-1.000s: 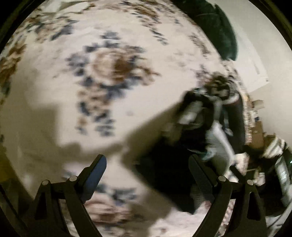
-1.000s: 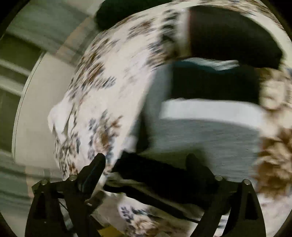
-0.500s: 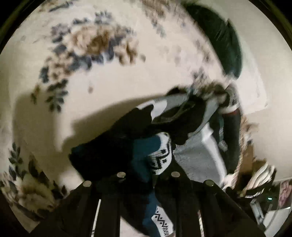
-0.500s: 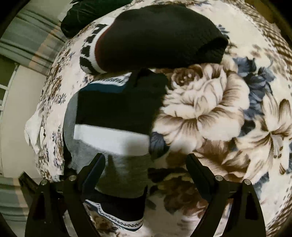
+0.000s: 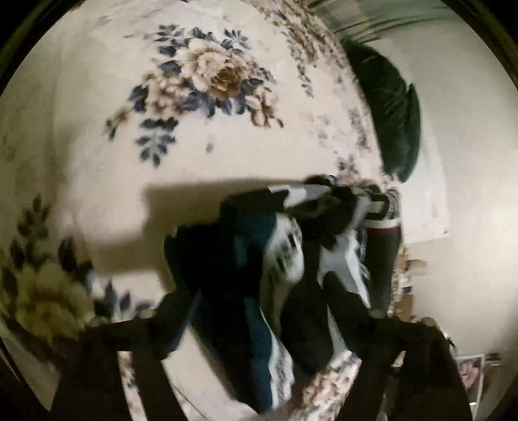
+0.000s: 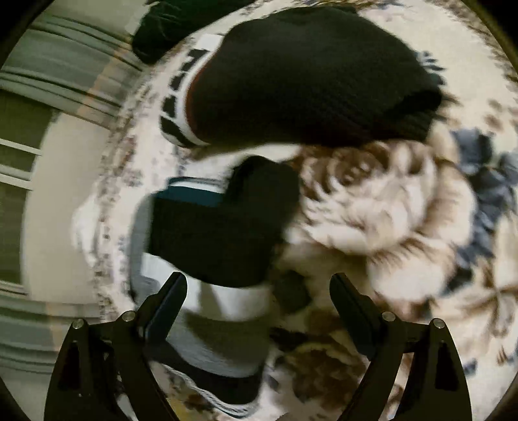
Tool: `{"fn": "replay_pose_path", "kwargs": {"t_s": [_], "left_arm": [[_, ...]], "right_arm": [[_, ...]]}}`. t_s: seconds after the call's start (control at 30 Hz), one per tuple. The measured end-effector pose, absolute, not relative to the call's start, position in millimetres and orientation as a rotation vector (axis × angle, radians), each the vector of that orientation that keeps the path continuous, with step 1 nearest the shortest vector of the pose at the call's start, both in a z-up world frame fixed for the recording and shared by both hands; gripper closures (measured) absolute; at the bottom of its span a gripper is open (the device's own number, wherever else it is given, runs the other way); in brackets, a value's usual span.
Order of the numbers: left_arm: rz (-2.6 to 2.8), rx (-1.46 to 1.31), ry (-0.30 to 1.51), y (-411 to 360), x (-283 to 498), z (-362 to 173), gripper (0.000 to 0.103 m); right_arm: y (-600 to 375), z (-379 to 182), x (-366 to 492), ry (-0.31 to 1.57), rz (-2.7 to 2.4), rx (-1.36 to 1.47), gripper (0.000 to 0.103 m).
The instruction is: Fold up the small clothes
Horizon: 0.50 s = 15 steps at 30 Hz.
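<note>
In the left wrist view my left gripper (image 5: 259, 324) is shut on a dark blue and black garment with a white patterned band (image 5: 255, 285), which hangs bunched between the fingers above the floral bedspread (image 5: 129, 145). Behind it lie a grey, white and black striped garment (image 5: 343, 259) and a black one with a checked waistband (image 5: 382, 246). In the right wrist view my right gripper (image 6: 259, 311) is open and empty over the grey, white and black striped garment (image 6: 207, 252). A folded black garment with a black-and-white waistband (image 6: 307, 74) lies beyond it.
A dark green cushion (image 5: 391, 110) lies at the bed's far edge; it also shows in the right wrist view (image 6: 168, 26). The bed edge and pale floor (image 6: 55, 210) are to the left in the right wrist view. Clutter (image 5: 404, 275) stands beyond the bed.
My left gripper went from open to shut on the blue and black garment and lifted it. My right gripper stayed open and shifted over the striped garment.
</note>
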<state>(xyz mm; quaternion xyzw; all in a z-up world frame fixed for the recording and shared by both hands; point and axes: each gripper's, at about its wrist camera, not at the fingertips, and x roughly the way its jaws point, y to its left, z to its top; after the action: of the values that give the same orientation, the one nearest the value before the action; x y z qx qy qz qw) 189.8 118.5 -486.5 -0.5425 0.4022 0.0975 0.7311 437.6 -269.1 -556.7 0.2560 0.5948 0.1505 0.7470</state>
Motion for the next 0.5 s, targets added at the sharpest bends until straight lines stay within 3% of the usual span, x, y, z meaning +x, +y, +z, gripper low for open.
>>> {"fn": "replay_pose_path", "kwargs": {"t_s": [0.03,0.5], "left_arm": [[0.205,-1.215,0.876,114.5,182.5,-486.7,0.025],[0.243,-1.286,0.813,91.6,217.9,-540.6,0.024]], "right_arm": [[-270.5,-562.5,445.9,1.309,0.37,0.591,0.002],[-240.4,-652.9,529.7,1.448,0.609,0.783,0.0]]}}
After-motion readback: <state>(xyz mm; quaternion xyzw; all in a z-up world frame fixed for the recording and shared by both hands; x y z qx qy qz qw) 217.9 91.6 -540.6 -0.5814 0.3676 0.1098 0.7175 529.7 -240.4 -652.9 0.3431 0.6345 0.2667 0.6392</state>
